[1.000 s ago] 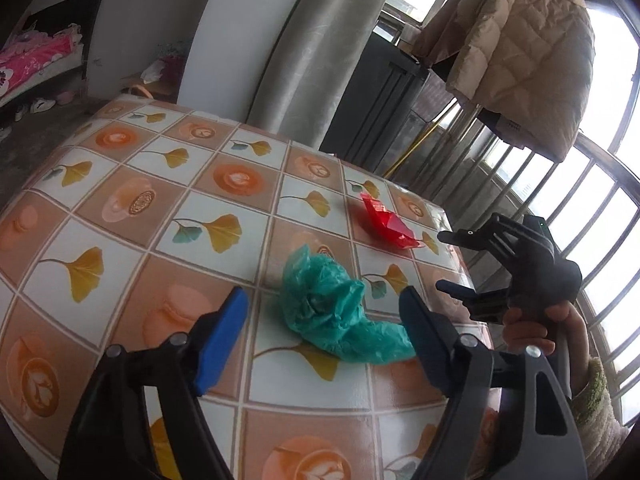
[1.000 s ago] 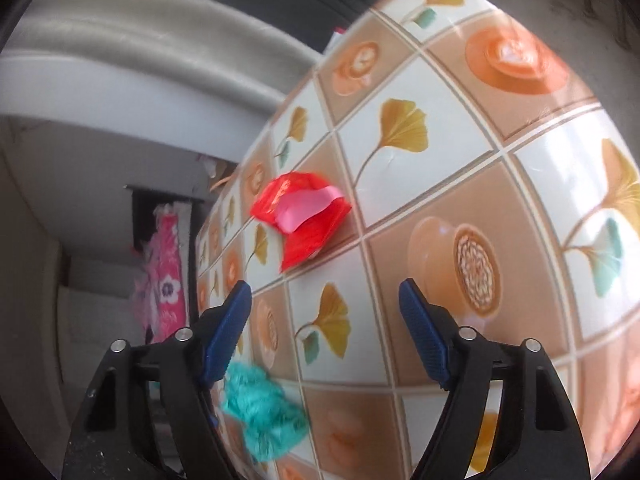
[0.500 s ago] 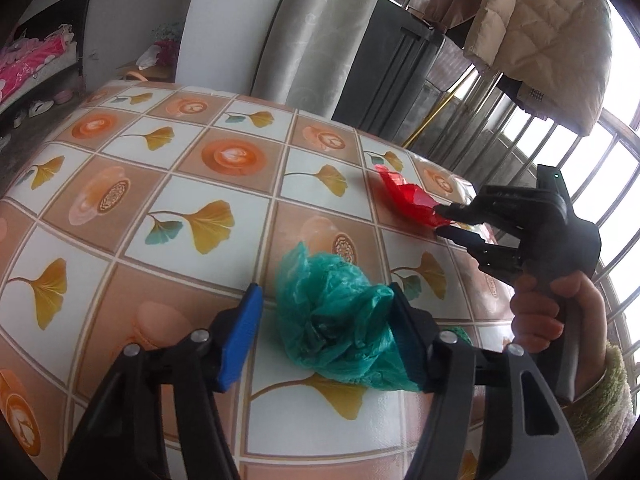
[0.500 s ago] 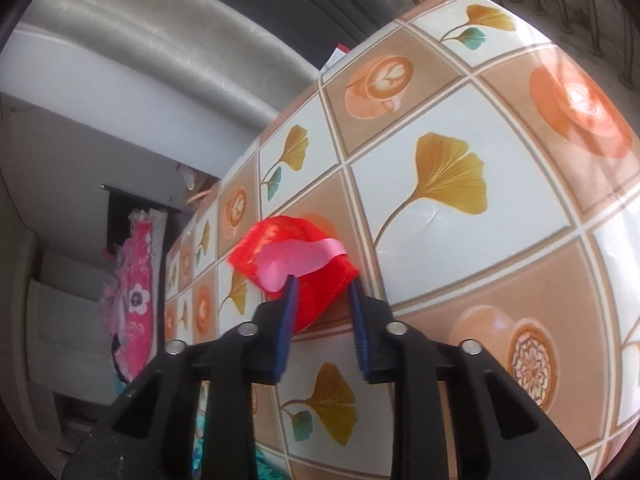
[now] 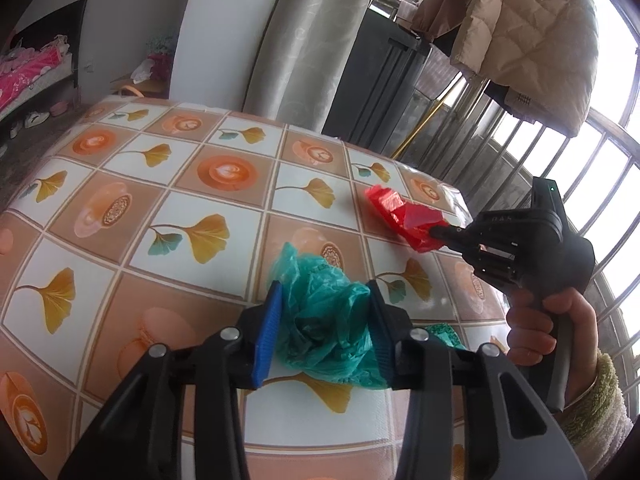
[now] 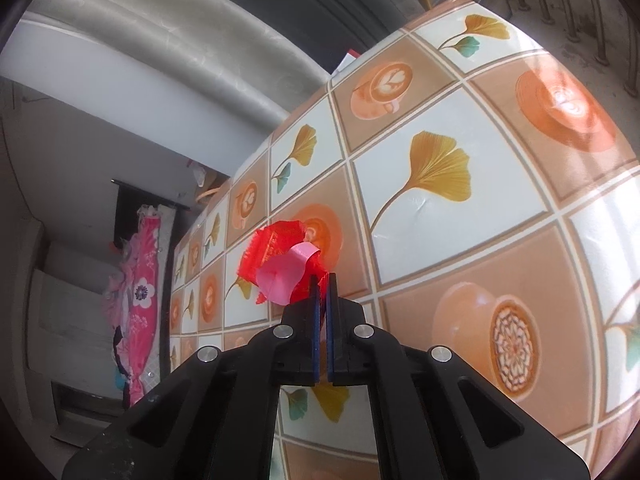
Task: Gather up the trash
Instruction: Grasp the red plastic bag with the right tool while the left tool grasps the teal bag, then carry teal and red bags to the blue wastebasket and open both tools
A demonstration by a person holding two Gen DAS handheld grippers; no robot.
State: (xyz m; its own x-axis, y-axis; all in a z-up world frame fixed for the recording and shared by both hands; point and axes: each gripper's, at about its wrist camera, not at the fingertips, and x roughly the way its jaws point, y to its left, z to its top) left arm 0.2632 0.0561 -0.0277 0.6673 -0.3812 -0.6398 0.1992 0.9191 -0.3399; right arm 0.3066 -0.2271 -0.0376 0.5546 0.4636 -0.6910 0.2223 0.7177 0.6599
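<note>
A crumpled teal plastic bag [image 5: 320,320] lies on the patterned tablecloth [image 5: 180,208]. My left gripper [image 5: 325,322] has closed on it, its blue pads pressing both sides of the bag. A red plastic wrapper [image 5: 402,218] with a pink inner side lies further right on the table. My right gripper [image 6: 322,290] is shut on the near edge of the red wrapper [image 6: 280,260]; in the left wrist view it [image 5: 436,234] pinches the wrapper's right end, low over the table.
The table's right edge [image 5: 460,200] lies just beyond the red wrapper, with a window railing [image 5: 560,152] behind. A grey curtain [image 5: 304,40] and a hanging beige coat [image 5: 520,32] stand behind the table. A pink bedspread [image 6: 138,292] is across the room.
Both grippers have closed: the left from wide open around the teal bag onto it, the right from nearly closed to fully pinched on the red wrapper's edge.
</note>
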